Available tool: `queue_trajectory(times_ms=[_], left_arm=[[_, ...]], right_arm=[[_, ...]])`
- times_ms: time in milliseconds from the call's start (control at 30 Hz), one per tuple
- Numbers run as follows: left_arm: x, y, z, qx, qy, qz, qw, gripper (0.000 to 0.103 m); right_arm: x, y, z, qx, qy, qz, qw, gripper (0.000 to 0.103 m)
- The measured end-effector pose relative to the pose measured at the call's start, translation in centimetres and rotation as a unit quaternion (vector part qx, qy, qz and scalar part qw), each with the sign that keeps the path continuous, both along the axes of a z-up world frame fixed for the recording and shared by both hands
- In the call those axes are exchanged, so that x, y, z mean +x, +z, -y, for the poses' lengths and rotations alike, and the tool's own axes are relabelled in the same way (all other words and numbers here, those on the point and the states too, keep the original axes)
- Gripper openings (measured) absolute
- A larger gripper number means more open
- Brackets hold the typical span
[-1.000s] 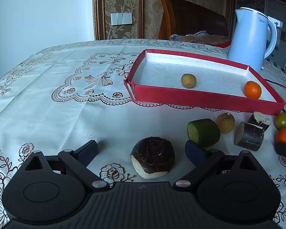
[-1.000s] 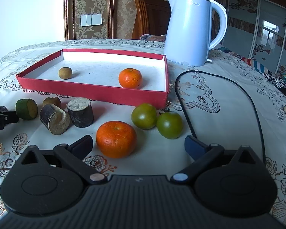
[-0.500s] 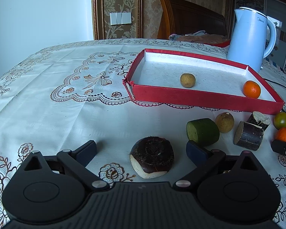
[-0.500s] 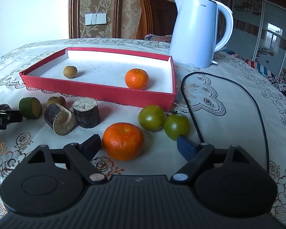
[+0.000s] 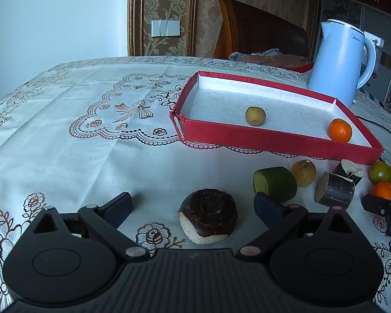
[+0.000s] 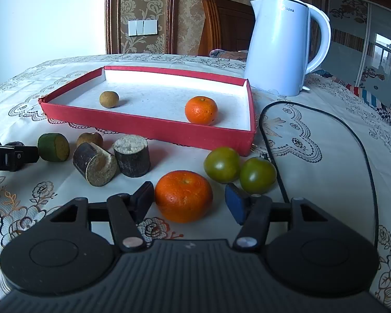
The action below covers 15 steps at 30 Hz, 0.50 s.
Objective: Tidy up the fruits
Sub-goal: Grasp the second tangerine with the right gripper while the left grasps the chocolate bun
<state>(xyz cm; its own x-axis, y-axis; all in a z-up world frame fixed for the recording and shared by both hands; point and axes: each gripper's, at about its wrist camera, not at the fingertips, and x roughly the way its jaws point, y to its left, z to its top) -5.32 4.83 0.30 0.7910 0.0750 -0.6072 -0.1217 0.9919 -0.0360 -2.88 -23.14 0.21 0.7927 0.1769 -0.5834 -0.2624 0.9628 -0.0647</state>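
Note:
In the right wrist view a loose orange [image 6: 183,195] lies on the tablecloth between the fingers of my right gripper [image 6: 190,201]. Its jaws are closing; the left pad is almost at the peel, while a gap shows at the right pad. My left gripper [image 5: 193,206] stands open around a dark, partly peeled water chestnut [image 5: 208,215] without touching it. The red tray [image 6: 148,130] holds one orange [image 6: 201,110] and a small brown round fruit [image 6: 109,99].
Two green tomatoes [image 6: 221,164] [image 6: 258,175], two dark sugarcane pieces [image 6: 95,163] [image 6: 132,155], a green cut piece [image 6: 53,147] and a brown fruit [image 6: 90,139] lie in front of the tray. A white kettle [image 6: 281,44] and its black cord [image 6: 362,146] are at the right.
The right gripper's fingers have drawn in around the loose orange, from wide apart to near its sides. The left gripper and the other fruits have not moved.

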Motion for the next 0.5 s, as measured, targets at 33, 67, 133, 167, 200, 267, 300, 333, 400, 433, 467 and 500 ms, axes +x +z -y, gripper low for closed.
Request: queue_trajectory(times_ms=[33, 67, 133, 167, 200, 267, 300, 333, 400, 433, 467, 500], left_arm=[[0.03, -0.03, 0.15, 0.007, -0.001, -0.002, 1.0, 0.1], [0.06, -0.07, 0.29, 0.012, -0.001, -0.004, 0.9999, 0.099], [0.05, -0.08, 0.4, 0.018, 0.0, -0.005, 0.9998, 0.097], [0.0, -0.06, 0.33, 0.017, 0.002, -0.004, 0.9998, 0.094], [-0.07, -0.03, 0.25, 0.016, 0.005, -0.002, 0.9999, 0.091], [-0.22, 0.02, 0.15, 0.018, 0.011, 0.002, 0.9998, 0.084], [-0.28, 0.04, 0.16, 0.019, 0.012, 0.004, 0.9997, 0.082], [-0.3, 0.06, 0.14, 0.019, 0.013, 0.004, 0.9997, 0.082], [-0.31, 0.07, 0.12, 0.02, 0.013, 0.004, 0.9997, 0.081], [-0.35, 0.08, 0.12, 0.021, 0.015, 0.005, 0.9997, 0.079], [-0.41, 0.12, 0.13, 0.021, 0.014, 0.006, 0.9997, 0.075], [-0.47, 0.14, 0.16, 0.022, 0.012, 0.008, 0.9997, 0.071]], right_arm=[[0.01, 0.03, -0.03, -0.001, 0.0, 0.0, 1.0, 0.058], [0.02, 0.03, -0.04, -0.001, 0.0, 0.0, 1.0, 0.058], [0.0, 0.04, 0.02, 0.0, 0.0, 0.0, 1.0, 0.058], [-0.01, 0.04, 0.06, 0.002, 0.0, -0.001, 1.0, 0.058], [-0.02, 0.04, 0.1, 0.003, 0.0, -0.001, 1.0, 0.058], [-0.03, 0.04, 0.13, 0.003, 0.0, -0.001, 1.0, 0.058], [-0.05, 0.04, 0.15, 0.003, 0.0, 0.0, 1.0, 0.058], [-0.06, 0.02, 0.17, 0.005, 0.003, 0.001, 1.0, 0.056], [-0.17, 0.0, 0.09, 0.003, 0.007, 0.003, 1.0, 0.051], [-0.21, 0.0, 0.04, 0.001, 0.007, 0.004, 1.0, 0.051], [-0.24, 0.0, 0.0, 0.0, 0.007, 0.005, 1.0, 0.051], [-0.26, 0.0, 0.0, 0.001, 0.007, 0.005, 1.0, 0.048]])
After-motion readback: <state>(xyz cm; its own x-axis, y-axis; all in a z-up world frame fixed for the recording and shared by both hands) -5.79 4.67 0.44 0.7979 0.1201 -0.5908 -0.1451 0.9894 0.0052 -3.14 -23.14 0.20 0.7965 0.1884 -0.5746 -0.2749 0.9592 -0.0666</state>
